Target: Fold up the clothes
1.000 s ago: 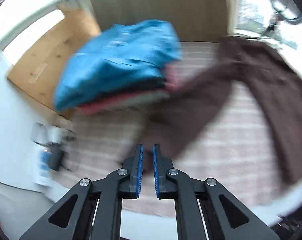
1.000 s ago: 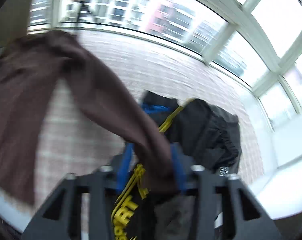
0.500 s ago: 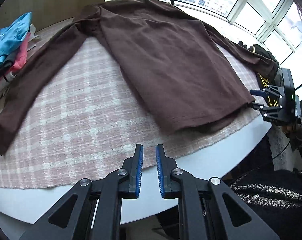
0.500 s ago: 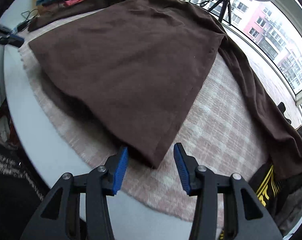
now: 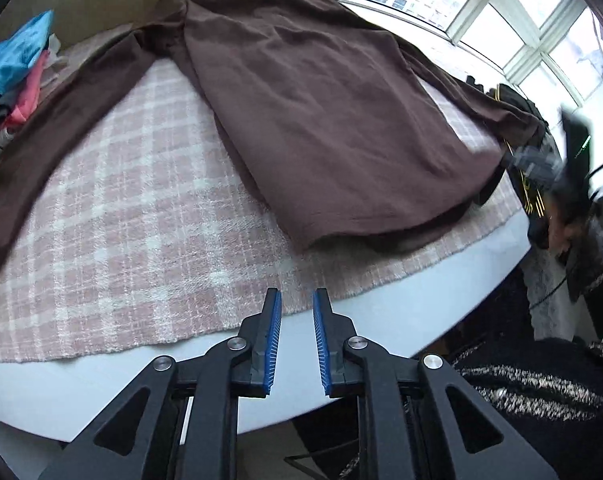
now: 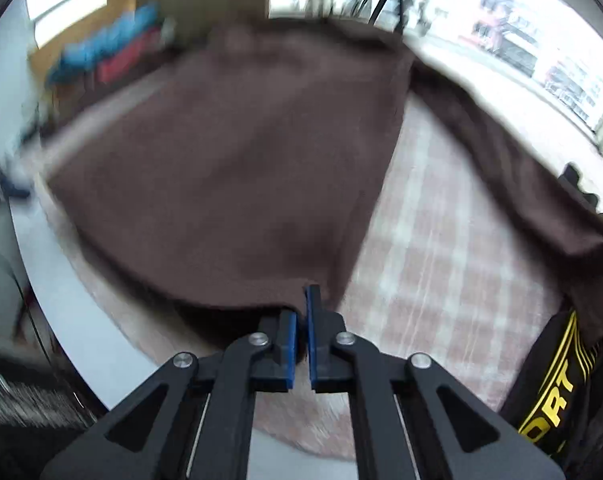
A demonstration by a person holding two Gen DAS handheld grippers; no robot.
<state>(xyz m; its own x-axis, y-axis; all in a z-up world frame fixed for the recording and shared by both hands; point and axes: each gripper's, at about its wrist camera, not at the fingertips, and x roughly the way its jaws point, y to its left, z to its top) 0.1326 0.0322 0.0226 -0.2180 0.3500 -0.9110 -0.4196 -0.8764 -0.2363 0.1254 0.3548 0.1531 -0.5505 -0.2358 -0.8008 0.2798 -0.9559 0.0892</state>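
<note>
Right gripper (image 6: pixel 301 320), just closed, is clamped on the brown long-sleeved knit top's (image 5: pixel 321 112) hem corner at the table's near edge; left gripper (image 5: pixel 295 336), jaws slightly apart and empty, is best brought to the opposite hem corner before lifting.

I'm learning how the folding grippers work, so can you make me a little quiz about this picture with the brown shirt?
1. True or false: the right gripper has pinched the hem of the brown shirt.
2. Which is empty? A) left gripper B) right gripper
3. Fill in: the shirt lies spread on a pink checked ____.

Key
1. True. Its jaws have just closed and the hem corner sits between the pads.
2. A. Its jaws have just been opening a little, with nothing between them, over the table edge.
3. Blanket.
</note>
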